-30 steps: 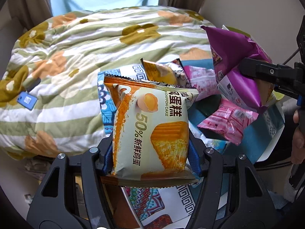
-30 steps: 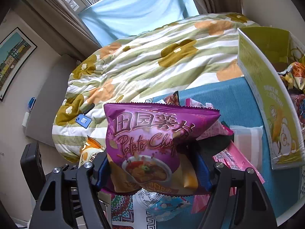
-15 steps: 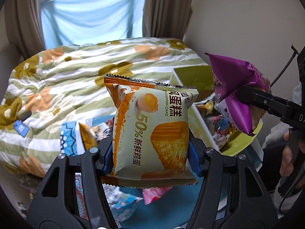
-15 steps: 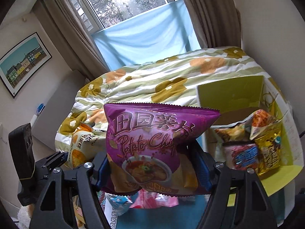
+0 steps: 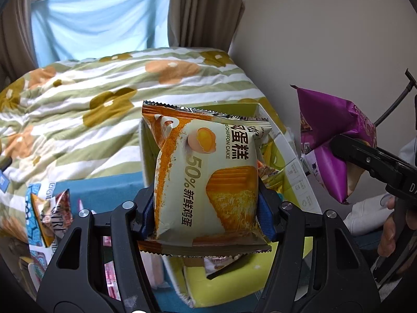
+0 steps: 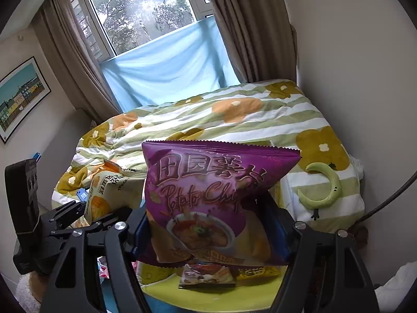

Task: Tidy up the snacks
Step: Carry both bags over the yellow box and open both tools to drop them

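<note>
1. Since a second ago, both grippers have been raised and carried from the loose snacks toward the yellow-green box (image 5: 299, 172); more window and curtain are now seen in both views.
2. A chiffon cake pack (image 5: 208, 180) is clamped upright between the fingers of the left gripper (image 5: 207, 214), with its sealed lower edge hanging below the blue pads.
3. Behind and below the cake pack, the box is seen with wrapped snacks inside it, mostly hidden by the pack.
4. A purple chip bag (image 6: 211, 200) is clamped in the right gripper (image 6: 211, 232); its top is leaned to the right in the right wrist view.
5. In the left wrist view the chip bag (image 5: 331, 140) is held in the air to the right of the box, near the wall.
6. Below the chip bag in the right wrist view, a small packet (image 6: 207, 276) is seen lying on the yellow-green surface of the box.
7. A few loose snacks (image 5: 50, 208) are left on the blue cloth at the left, beside the striped floral quilt (image 5: 104, 99).
8. A green crescent toy (image 6: 325, 185) is lying on the quilt at the right.
</note>
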{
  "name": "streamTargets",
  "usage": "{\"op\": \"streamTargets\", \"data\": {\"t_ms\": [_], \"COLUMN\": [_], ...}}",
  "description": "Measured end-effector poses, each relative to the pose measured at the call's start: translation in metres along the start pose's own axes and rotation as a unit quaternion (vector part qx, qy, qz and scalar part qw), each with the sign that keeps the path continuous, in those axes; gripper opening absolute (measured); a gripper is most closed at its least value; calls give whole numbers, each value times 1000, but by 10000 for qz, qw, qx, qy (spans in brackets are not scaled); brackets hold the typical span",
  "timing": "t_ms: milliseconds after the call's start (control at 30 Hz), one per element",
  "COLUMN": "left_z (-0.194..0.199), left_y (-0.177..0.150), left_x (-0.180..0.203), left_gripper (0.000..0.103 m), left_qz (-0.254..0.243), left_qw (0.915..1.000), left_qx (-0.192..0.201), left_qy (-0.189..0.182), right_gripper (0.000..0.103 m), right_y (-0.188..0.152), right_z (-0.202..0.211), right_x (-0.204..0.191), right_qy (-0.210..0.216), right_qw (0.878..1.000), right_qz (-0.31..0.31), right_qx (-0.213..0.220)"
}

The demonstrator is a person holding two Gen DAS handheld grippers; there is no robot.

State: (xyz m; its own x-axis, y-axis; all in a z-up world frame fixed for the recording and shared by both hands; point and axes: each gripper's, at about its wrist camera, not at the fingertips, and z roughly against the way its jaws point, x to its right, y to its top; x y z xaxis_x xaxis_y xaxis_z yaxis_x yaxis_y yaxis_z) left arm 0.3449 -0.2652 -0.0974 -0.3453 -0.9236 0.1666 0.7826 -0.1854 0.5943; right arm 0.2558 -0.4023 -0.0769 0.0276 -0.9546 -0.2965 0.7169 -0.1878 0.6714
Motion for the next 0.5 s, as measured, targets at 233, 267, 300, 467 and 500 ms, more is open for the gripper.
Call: {"op": "streamTargets", "data": {"t_ms": [233,267,300,467,500], "left_z": [-85,-97,-107,-127,-124], "left_y": [25,27,29,32,31], "left_x": [5,0,-3,-11,-14], "left_gripper": [59,59,59,97,98], "left_qz": [-43,-6,40,-107,-110], "left_qw": [9976,9969,9961,9941,9947], "left_qx": [-628,-711,-801,-833,-783], "left_qy": [292,326,362,689,652], "right_gripper": [70,70,70,70,70], "right_y": [9,9,9,7,7], "right_z": [-20,-23,-26,-43,-46], "right_x": [48,52,57,70,72], "right_qy": [-79,-84,-91,-102,-106], "right_qw": [9992,9990,9988,9976,9974], "right_qz": [-347,-392,-432,-539,-552], "right_qx": [-153,-181,-213,-419,-448]}}
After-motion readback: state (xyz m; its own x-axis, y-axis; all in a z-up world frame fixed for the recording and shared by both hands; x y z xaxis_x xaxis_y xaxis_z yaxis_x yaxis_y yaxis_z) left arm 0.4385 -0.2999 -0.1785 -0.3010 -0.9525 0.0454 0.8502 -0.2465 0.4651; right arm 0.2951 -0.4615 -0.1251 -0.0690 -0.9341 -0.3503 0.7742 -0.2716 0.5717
